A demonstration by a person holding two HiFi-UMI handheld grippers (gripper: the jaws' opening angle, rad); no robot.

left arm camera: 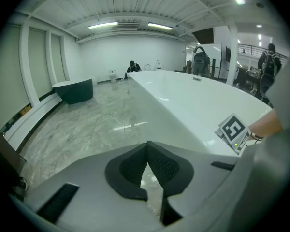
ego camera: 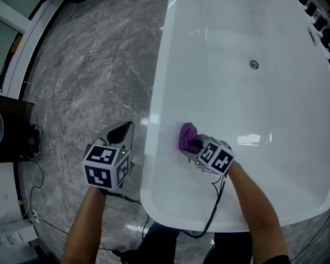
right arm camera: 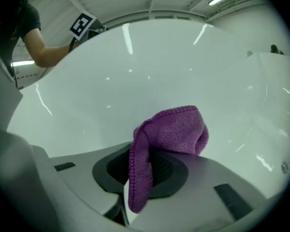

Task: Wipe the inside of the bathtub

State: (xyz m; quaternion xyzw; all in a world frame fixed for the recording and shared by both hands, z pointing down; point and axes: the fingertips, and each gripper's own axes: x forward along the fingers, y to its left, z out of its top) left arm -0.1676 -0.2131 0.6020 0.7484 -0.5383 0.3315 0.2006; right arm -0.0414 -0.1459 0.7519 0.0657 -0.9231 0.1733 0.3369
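Observation:
The white bathtub (ego camera: 297,164) fills the right of the head view, its drain (ego camera: 253,64) at the far end. My right gripper (ego camera: 193,143) is inside the tub by the near left wall, shut on a purple cloth (ego camera: 186,136) that presses against the white wall. In the right gripper view the purple cloth (right arm camera: 170,134) bulges from between the jaws against the tub wall (right arm camera: 135,81). My left gripper (ego camera: 121,132) hangs outside the tub over the marble floor, shut with nothing in it; its pads (left arm camera: 159,166) meet at the tips.
Grey marble floor (ego camera: 82,76) lies left of the tub. A dark stand (ego camera: 8,128) and cables sit at the far left. Black fittings (ego camera: 319,21) line the tub's far right rim. People stand in the distance (left arm camera: 269,57); a dark tub (left arm camera: 73,90) sits beyond.

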